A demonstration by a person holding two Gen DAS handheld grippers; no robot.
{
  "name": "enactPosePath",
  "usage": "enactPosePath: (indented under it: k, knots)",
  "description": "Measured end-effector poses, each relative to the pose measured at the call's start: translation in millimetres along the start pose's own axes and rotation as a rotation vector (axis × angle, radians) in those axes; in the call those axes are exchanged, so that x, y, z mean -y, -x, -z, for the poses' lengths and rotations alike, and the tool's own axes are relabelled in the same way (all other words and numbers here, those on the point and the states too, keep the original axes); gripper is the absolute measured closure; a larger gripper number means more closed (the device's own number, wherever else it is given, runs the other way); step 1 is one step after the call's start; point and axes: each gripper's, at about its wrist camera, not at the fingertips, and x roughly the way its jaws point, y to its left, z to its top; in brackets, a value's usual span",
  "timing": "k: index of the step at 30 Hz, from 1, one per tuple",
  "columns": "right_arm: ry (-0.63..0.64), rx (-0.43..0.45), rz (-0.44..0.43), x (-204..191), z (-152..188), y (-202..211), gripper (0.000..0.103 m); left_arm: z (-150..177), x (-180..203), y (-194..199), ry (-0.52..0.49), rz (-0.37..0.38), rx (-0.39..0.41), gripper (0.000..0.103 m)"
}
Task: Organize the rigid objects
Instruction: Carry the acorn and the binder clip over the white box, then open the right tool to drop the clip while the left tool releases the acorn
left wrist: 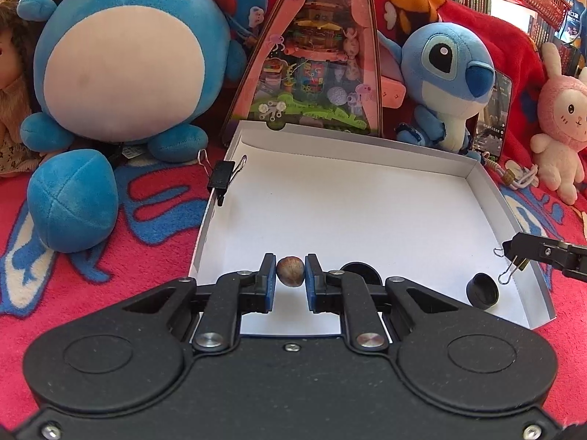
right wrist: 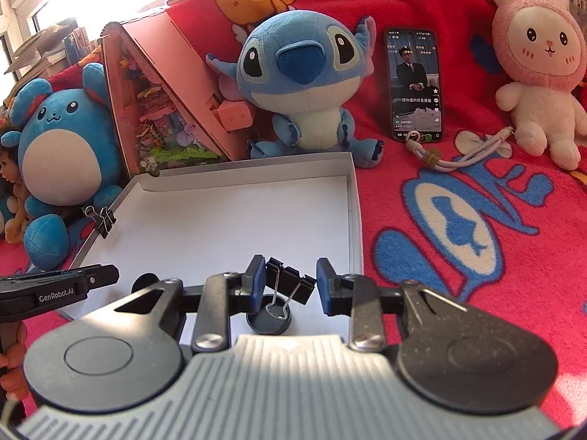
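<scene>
Red blanket (right wrist: 458, 256) bears white tray (right wrist: 356, 220), plush toys.

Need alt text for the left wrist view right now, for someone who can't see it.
The left hand-held gripper grips a small brown nut over the near edge of a shallow white box. A binder clip sits on the box's left wall; plush toys line the red blanket behind.

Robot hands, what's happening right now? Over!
Left gripper shut on nut. Right gripper shut on binder clip, over white tray. Black cap below clip.
</scene>
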Motion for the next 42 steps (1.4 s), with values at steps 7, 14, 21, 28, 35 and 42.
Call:
enactPosePath:
  k: [7, 14, 21, 28, 35, 42]
  knots:
    - [-0.001, 0.032, 0.034, -2, -1, -8, 0.069, 3, 1, -3, -0.008, 0.003, -0.003, 0.087]
    - [-0.014, 0.037, 0.04, 1, -1, -18, 0.069, 4, 2, -6, -0.014, -0.005, -0.01, 0.087]
    - [-0.021, 0.013, 0.038, 3, 2, -24, 0.068, 5, 3, -9, -0.018, -0.008, -0.016, 0.087]
    - [0.0, 0.005, 0.03, 3, 2, -24, 0.068, 5, 4, -10, -0.019, -0.009, -0.016, 0.087]
    - [0.012, -0.027, 0.02, 1, 3, -23, 0.068, 5, 4, -10, -0.014, -0.007, -0.017, 0.086]
    - [-0.004, -0.04, -0.001, 5, 5, -21, 0.065, 5, 4, -8, -0.02, -0.016, -0.015, 0.065]
